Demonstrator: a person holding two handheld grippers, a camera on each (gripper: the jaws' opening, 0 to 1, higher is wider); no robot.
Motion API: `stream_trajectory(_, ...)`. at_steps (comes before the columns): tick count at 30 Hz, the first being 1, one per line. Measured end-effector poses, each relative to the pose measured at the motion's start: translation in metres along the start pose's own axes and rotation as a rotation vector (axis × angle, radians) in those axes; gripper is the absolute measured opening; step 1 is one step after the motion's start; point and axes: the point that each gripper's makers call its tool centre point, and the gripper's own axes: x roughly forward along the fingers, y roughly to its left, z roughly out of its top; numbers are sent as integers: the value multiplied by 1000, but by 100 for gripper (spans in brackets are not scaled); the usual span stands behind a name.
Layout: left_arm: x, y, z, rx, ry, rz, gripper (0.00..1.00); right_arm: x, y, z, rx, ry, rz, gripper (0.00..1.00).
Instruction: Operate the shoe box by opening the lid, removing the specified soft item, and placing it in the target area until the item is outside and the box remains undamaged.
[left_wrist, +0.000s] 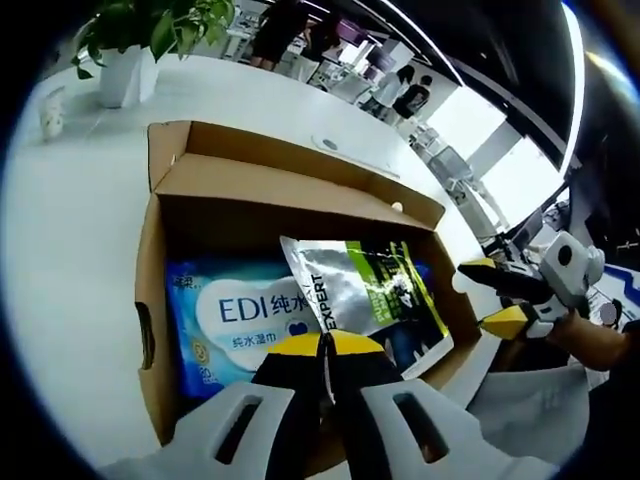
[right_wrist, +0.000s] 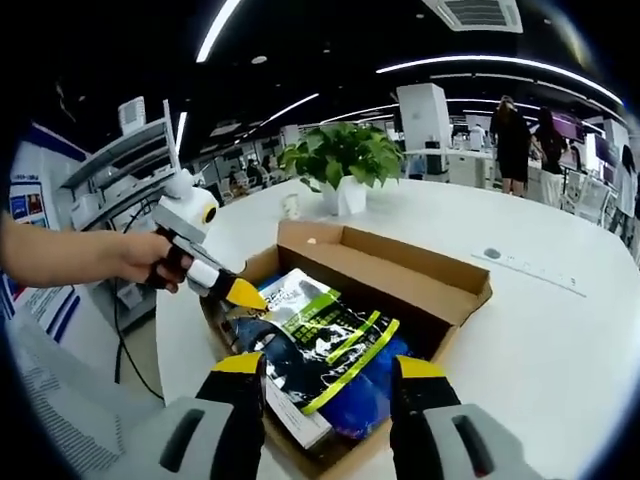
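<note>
Open shoe box (left_wrist: 150, 290) on the white table (right_wrist: 560, 340) holding two soft items, one foil pouch (left_wrist: 365, 290), light, limp and slippery, pinched at its near edge by the closed left gripper (left_wrist: 324, 352), and one wipes pack (left_wrist: 235, 320), right gripper (right_wrist: 328, 372) spread wide.

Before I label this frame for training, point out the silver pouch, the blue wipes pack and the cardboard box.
silver pouch (left_wrist: 360, 290): left gripper view, its printed front.
blue wipes pack (left_wrist: 225, 320): left gripper view, its white label.
cardboard box (right_wrist: 400, 265): right gripper view, its far inner wall.
</note>
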Motion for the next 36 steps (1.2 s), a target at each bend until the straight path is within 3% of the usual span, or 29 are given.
stream_trajectory(9, -3, 6, 2, 7, 1, 13, 0, 13, 2, -5, 7, 37, 3, 47)
stream_trajectory(14, -4, 9, 5, 17, 0, 21, 0, 19, 3, -13, 13, 80, 12, 41)
stream_trajectory(24, -5, 12, 4, 23, 3, 34, 0, 31, 5, -10, 40, 101, 13, 38)
stream_trajectory(36, -5, 13, 3, 6, -9, 27, 0, 43, 4, -21, 91, 143, 18, 34)
